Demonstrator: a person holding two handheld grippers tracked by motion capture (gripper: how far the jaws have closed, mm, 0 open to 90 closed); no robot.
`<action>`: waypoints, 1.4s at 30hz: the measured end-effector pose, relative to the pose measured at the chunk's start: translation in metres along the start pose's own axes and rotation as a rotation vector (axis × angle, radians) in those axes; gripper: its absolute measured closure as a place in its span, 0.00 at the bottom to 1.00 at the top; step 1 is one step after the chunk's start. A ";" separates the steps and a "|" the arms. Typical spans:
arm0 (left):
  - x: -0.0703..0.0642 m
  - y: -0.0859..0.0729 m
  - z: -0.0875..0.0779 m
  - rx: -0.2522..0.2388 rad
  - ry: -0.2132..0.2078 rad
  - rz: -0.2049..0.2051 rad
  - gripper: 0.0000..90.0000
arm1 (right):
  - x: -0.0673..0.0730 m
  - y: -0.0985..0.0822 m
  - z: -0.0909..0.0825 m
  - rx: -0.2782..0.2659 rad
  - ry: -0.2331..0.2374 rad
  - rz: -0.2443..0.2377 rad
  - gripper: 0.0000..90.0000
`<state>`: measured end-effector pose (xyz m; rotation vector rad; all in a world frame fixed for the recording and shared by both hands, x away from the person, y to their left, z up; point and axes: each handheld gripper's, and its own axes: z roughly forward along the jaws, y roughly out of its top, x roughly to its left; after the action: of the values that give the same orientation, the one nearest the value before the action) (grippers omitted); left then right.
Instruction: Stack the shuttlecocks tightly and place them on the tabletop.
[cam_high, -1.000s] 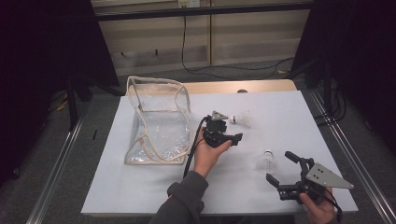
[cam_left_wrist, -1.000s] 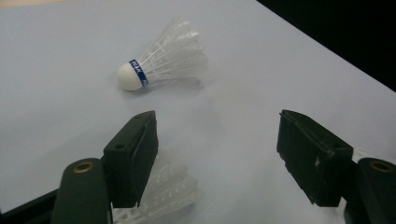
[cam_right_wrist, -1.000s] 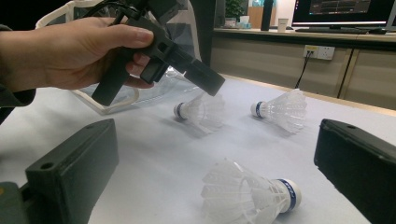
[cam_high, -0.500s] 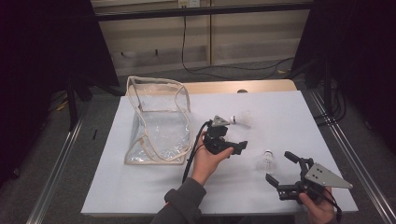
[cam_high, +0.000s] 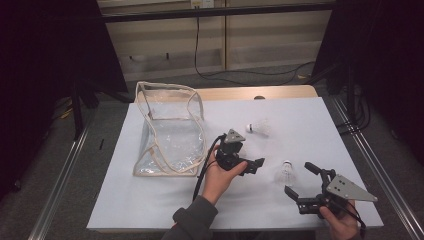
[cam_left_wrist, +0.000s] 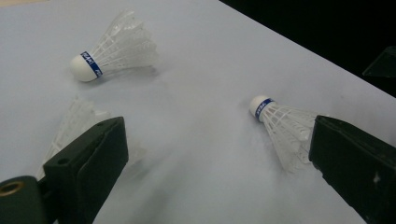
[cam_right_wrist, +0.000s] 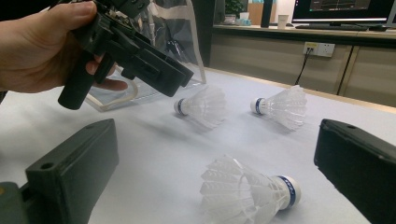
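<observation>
Shuttlecocks, three, white feathered skirts with white cork tips and blue bands, all lie loose on their sides on the table. None is in the bag, none is gripped.

White rectangular table top (cam_high: 150, 200): carries everything; work sits in its middle and near-right part.

Clear soft plastic bag with a beige trim (cam_high: 170, 130): lies at table left, mouth gaping toward the far side, apparently empty. Judged to be the container for the shuttlecocks, propped open so they can be dropped in with one hand.

Left gripper (cam_high: 252, 166): I hold it just right of the bag, above the table. Its jaws have just been opening and now stand about as wide as they go. No pad presses on anything. In the left gripper view one shuttlecock (cam_left_wrist: 285, 128) has its skirt just beside the inner face of one jaw; contact cannot be told. A second (cam_left_wrist: 77, 121) lies behind the other jaw, outside the gap. The third (cam_left_wrist: 114, 49) lies farther off, near the second.

Right gripper (cam_high: 301, 180): held low at the near-right corner, jaws wide apart, empty. The nearest shuttlecock (cam_right_wrist: 247, 191) lies ahead of the gap, untouched. Judged waiting its turn.
</observation>
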<state>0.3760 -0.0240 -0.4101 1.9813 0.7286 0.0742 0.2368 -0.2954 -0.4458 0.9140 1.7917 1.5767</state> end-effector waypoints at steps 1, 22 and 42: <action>-0.001 0.000 -0.001 0.000 0.000 0.000 0.05 | 0.000 0.000 0.000 -0.001 0.001 0.000 0.00; -0.010 -0.016 -0.014 -0.002 -0.032 0.017 0.04 | 0.000 0.000 0.000 0.001 0.000 -0.006 0.00; -0.012 -0.031 -0.026 -0.006 -0.061 0.054 0.04 | 0.000 0.000 0.000 0.000 0.003 -0.009 0.00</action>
<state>0.3429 0.0006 -0.4194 1.9887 0.6353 0.0476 0.2367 -0.2949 -0.4457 0.9025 1.7963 1.5731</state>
